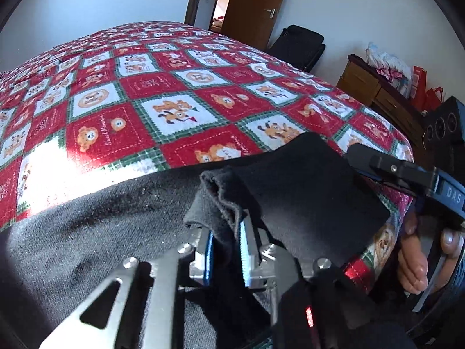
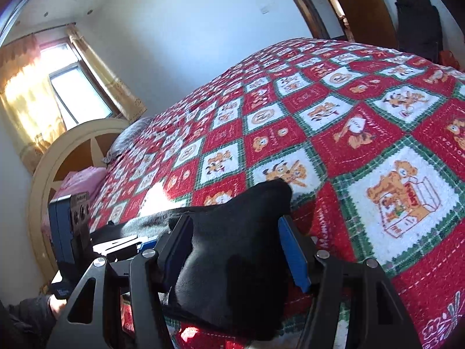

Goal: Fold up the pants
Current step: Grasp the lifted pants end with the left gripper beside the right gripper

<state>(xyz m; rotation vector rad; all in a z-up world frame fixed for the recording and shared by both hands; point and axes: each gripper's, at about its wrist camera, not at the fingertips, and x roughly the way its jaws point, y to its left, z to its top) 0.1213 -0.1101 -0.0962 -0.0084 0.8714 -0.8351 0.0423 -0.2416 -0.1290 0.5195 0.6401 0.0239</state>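
Dark grey-black pants [image 1: 96,226] lie along the near edge of a bed under a red, white and green patchwork cover [image 1: 162,93]. My left gripper [image 1: 226,250] is shut on a bunched fold of the pants, held a little above the bed. My right gripper [image 2: 235,250] has black pant fabric [image 2: 232,250] draped between its blue pads [image 2: 293,253]; the jaws stand wide apart around it. The right gripper also shows in the left wrist view [image 1: 407,174], just right of the lifted fabric, with a hand on it.
A brown door [image 1: 252,3] and a black chair [image 1: 299,43] stand beyond the bed. A wooden dresser [image 1: 375,87] with bags and a black speaker [image 1: 444,125] are at the right. A cream headboard [image 2: 72,151], pink pillow [image 2: 78,183] and curtained window [image 2: 72,93] are at the far end.
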